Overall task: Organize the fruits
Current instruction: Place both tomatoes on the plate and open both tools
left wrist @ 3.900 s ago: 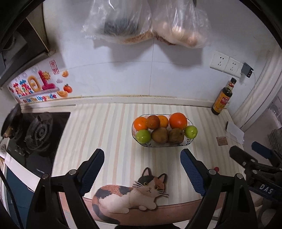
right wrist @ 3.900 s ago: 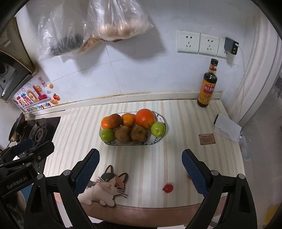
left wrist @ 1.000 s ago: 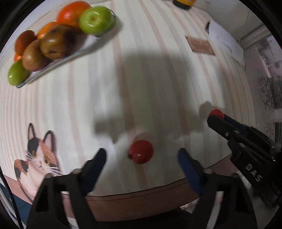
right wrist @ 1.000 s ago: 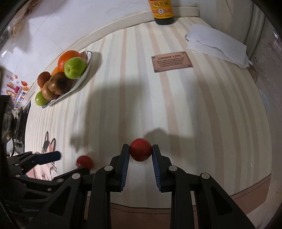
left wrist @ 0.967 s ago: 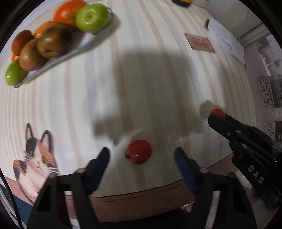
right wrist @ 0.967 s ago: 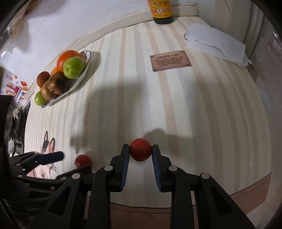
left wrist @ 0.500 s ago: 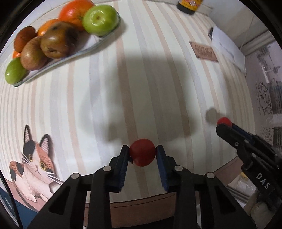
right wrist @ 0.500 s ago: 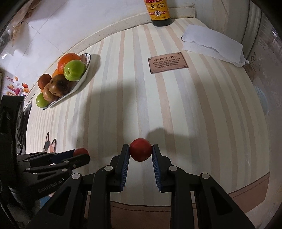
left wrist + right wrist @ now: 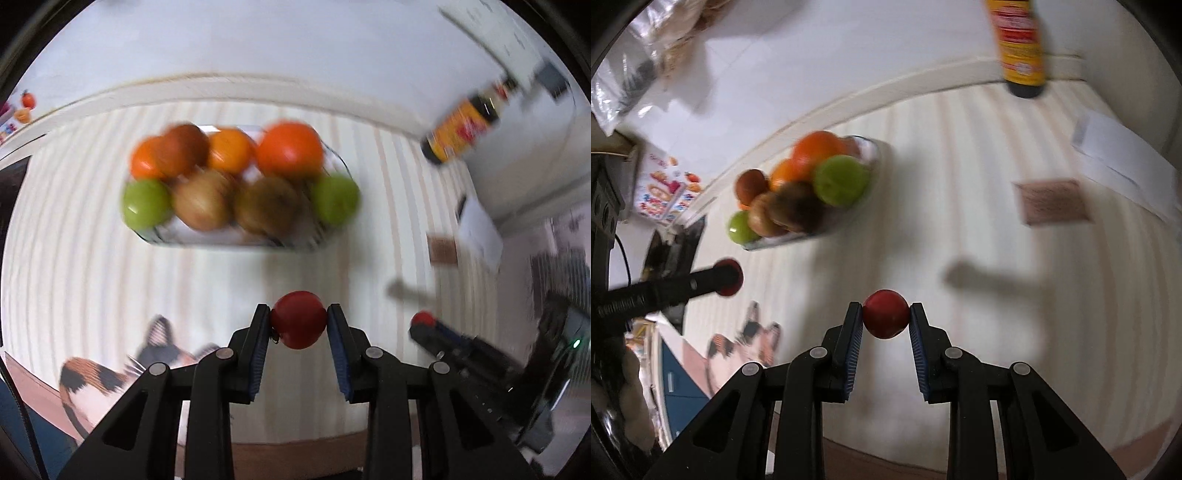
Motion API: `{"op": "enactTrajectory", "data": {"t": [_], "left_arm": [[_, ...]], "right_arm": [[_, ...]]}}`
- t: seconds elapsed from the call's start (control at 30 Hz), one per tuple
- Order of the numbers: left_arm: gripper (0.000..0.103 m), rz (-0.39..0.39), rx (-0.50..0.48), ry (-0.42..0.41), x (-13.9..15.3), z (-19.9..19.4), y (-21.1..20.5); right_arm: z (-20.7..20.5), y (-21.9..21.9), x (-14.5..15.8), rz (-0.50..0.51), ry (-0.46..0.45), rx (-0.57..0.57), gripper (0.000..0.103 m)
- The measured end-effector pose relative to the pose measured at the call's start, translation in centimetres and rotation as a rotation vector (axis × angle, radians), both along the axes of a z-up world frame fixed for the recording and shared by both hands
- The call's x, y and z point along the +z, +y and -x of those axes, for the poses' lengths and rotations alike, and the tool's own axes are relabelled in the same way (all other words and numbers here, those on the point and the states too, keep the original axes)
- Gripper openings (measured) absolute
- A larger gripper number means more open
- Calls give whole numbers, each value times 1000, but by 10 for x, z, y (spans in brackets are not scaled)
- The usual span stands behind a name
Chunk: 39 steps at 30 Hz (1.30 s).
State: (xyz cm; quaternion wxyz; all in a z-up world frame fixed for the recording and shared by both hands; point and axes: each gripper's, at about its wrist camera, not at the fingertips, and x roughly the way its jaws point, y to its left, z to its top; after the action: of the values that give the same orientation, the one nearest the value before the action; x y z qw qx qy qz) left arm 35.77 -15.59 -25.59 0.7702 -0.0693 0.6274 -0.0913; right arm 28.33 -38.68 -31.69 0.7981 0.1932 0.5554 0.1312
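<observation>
Two small red fruits are held, one per gripper: the left gripper [image 9: 298, 325] is closed on its red fruit [image 9: 298, 324], the right gripper [image 9: 885, 318] likewise pinches a second red fruit [image 9: 885, 318]. The fruit bowl [image 9: 236, 242] lies straight ahead of the left jaws, but ahead and well left of the right jaws, so the left looks nearer. Both fruits are round, without a clear long axis; the left one's stem end faces the left jaw.

Matt black plastic fingers [image 9: 258, 343] with ribbed blue pads grip a smooth, glossy red fruit [image 9: 298, 319]. The clear glass fruit bowl [image 9: 236, 240] is at upper centre.
</observation>
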Motion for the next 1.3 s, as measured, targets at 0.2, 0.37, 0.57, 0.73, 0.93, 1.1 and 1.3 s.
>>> {"op": "enactTrajectory", "data": {"t": [0.2, 0.37, 0.57, 0.73, 0.93, 1.1, 1.3], "left_arm": [[29, 65, 142, 37, -19, -34, 45], [29, 135, 254, 85, -44, -50, 82], [29, 193, 332, 113, -65, -52, 106], [29, 168, 350, 89, -72, -50, 109], [29, 158, 369, 62, -81, -48, 116], [29, 153, 399, 48, -90, -48, 122], [29, 150, 402, 45, -94, -47, 122]], "right_arm": [[-44, 47, -10, -85, -24, 44, 28], [-72, 76, -29, -81, -50, 39, 28], [-90, 89, -46, -56, -62, 21, 28], [-95, 96, -47, -27, -85, 33, 28], [-93, 104, -44, 21, -111, 49, 28], [-92, 105, -43, 37, -119, 56, 28], [-93, 109, -43, 61, -124, 69, 29]]}}
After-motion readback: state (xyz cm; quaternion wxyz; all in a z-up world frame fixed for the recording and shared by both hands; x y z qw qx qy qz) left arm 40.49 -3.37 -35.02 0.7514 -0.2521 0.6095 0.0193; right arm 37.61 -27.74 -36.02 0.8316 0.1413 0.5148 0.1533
